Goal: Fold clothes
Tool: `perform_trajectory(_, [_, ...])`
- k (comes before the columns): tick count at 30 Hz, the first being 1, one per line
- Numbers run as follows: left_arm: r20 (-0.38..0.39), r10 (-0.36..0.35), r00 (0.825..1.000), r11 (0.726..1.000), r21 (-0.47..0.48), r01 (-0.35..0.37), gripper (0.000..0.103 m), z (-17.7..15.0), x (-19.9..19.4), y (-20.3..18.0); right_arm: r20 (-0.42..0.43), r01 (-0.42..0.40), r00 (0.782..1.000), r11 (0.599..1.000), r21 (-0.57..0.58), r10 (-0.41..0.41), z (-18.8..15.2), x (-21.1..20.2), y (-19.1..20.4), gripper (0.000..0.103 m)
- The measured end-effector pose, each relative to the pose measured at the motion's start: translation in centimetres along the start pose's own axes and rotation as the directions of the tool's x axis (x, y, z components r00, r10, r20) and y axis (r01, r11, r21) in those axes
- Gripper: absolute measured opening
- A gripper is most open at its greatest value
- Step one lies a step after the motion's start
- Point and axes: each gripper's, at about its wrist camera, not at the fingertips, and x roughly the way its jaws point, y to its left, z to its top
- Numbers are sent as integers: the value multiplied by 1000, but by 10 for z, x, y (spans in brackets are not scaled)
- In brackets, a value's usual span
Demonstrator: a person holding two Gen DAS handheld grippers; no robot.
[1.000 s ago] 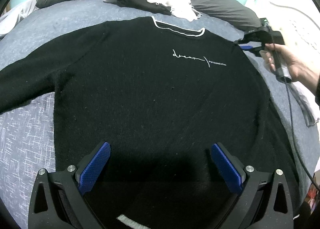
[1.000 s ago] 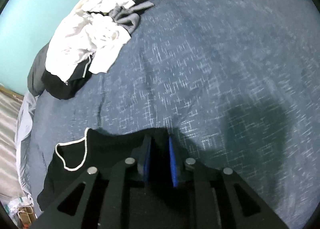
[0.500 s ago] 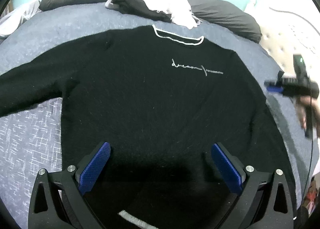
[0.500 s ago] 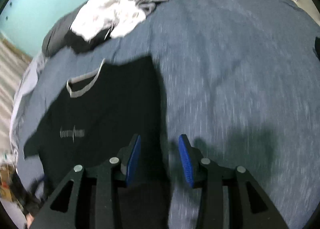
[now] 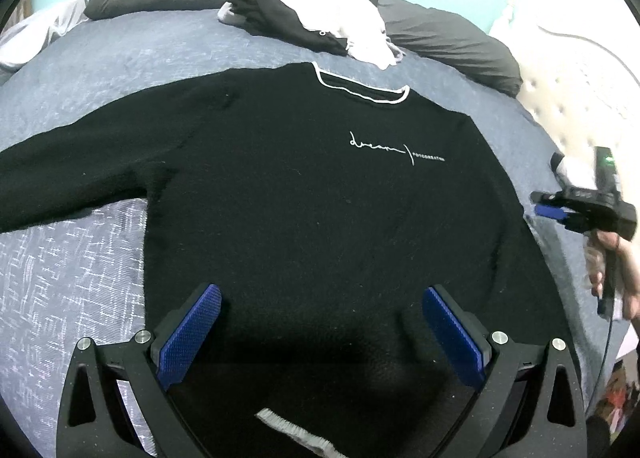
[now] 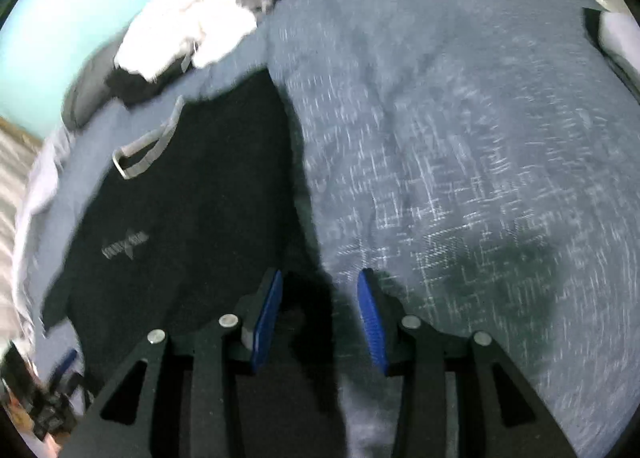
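Black sweater (image 5: 312, 194) lies flat, face up on the bed (image 5: 80, 258), long axis bottom-to-top of the left view, collar (image 5: 360, 90) at upper centre. Your left gripper (image 5: 320, 334) hangs over the hem, jaws spread wide, empty. Your right gripper (image 6: 320, 314) straddles the sweater's side edge, jaws just opened partway, gripping nothing; it's nearer that right sleeve.

A home bedroom, shown by the wide bed under a blue-grey woven cover (image 5: 100, 242), with long dark grey pillows (image 5: 452, 38) along its far edge, a heap of white and black laundry (image 5: 320, 22) against them, and a cream tufted headboard (image 5: 568, 98) beside it.
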Motion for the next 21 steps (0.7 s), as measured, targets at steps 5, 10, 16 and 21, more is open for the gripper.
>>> perform_trajectory(5, [25,11,1000,1000,-8,-10,103,2,-12,9,57,-140,988,990,-25,141,-31,-28,33,40])
perform_trajectory(10, [40,32,999,999,-32,-31,103,2,-26,22,79,-227,970,974,-28,228,-61,-36,59,40])
perform_trajectory(16, [52,54,997,993,-104,-48,103,-2,-43,45,77,-313,946,949,-30,314,-95,-29,90,40])
perform_trajectory(21, [38,85,996,986,-148,-78,103,-4,-48,57,42,-337,940,941,-33,338,-111,-15,101,40])
